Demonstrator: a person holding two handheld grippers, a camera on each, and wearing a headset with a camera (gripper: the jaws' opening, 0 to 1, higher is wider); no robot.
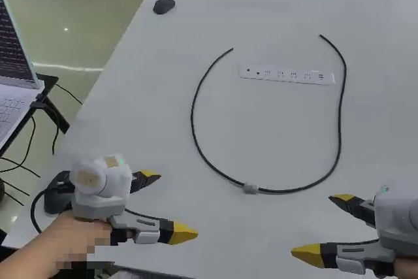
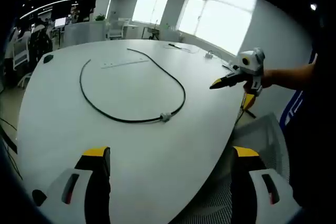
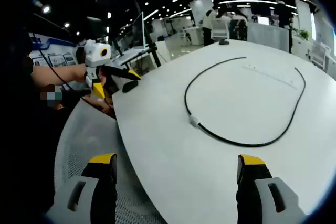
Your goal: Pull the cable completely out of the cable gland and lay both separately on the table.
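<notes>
Cable gland (image 1: 251, 188) lies ahead of both tongs, roughly midway between them, threaded on the cable (image 1: 192, 117); nothing pulled out yet; neither side clearly nearer; left tongs (image 1: 168, 204) and right tongs (image 1: 321, 225) both spread wide, holding nothing, hovering at the near edge of the tabletop (image 1: 274, 129); cable runs crosswise through the gland, both ends curling away from the tongs; likely one side pins gland, other pulls cable sideways.
</notes>
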